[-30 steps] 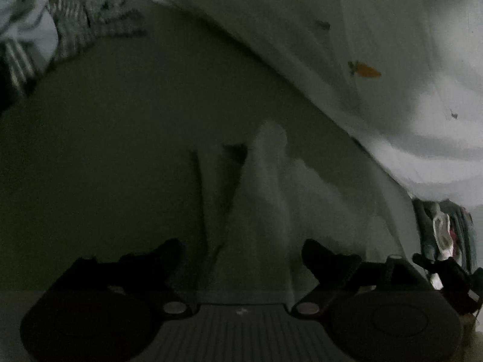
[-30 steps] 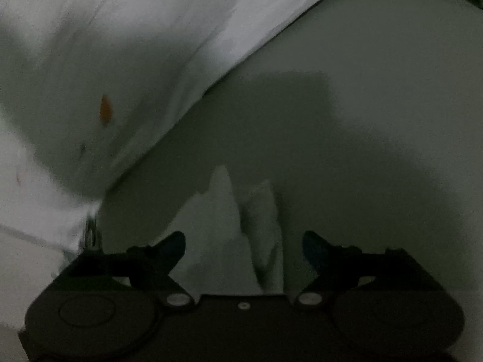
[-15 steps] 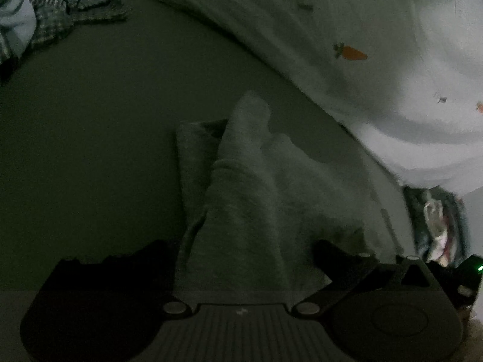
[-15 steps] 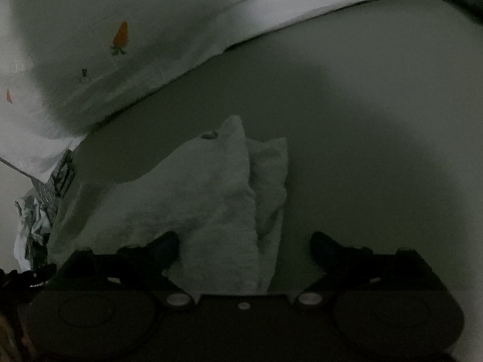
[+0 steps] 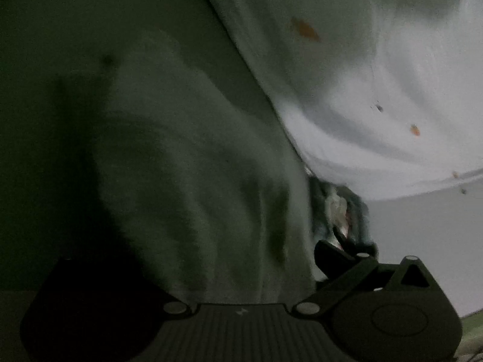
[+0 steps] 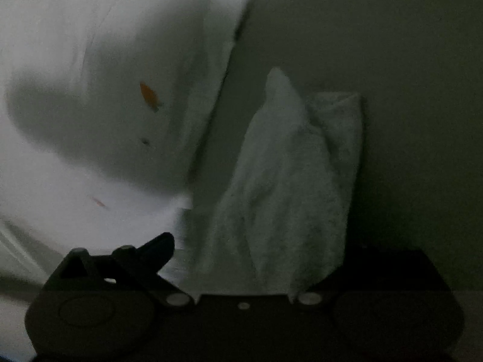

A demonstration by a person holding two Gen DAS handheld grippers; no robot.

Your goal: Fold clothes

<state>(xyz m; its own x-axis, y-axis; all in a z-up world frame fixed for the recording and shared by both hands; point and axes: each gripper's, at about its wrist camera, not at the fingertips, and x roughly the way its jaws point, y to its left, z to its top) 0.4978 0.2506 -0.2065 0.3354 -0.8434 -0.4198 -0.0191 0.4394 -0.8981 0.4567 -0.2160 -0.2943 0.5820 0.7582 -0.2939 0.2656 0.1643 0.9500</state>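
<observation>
A pale terry towel [image 5: 193, 181] fills the middle of the dim left wrist view, bunched and running down between the fingers of my left gripper [image 5: 241, 268]. Its right finger [image 5: 332, 256] shows, spread wide; the left finger is lost in shadow. In the right wrist view the same towel [image 6: 289, 187] rises in a peak between the fingers of my right gripper [image 6: 256, 259]. Its left finger [image 6: 157, 247] stands clear of the cloth; the right finger is hidden in the dark behind the towel.
A white sheet with small orange carrot prints [image 5: 362, 90] lies to the right in the left wrist view and to the left in the right wrist view [image 6: 105, 105]. A grey-green surface [image 6: 392, 60] lies under the towel. A crumpled patterned cloth [image 5: 341, 211] sits by the sheet's edge.
Both grippers have moved in close to the towel; it now fills more of each view and reaches down between the fingers. The checked clothes at the far left have left the left wrist view.
</observation>
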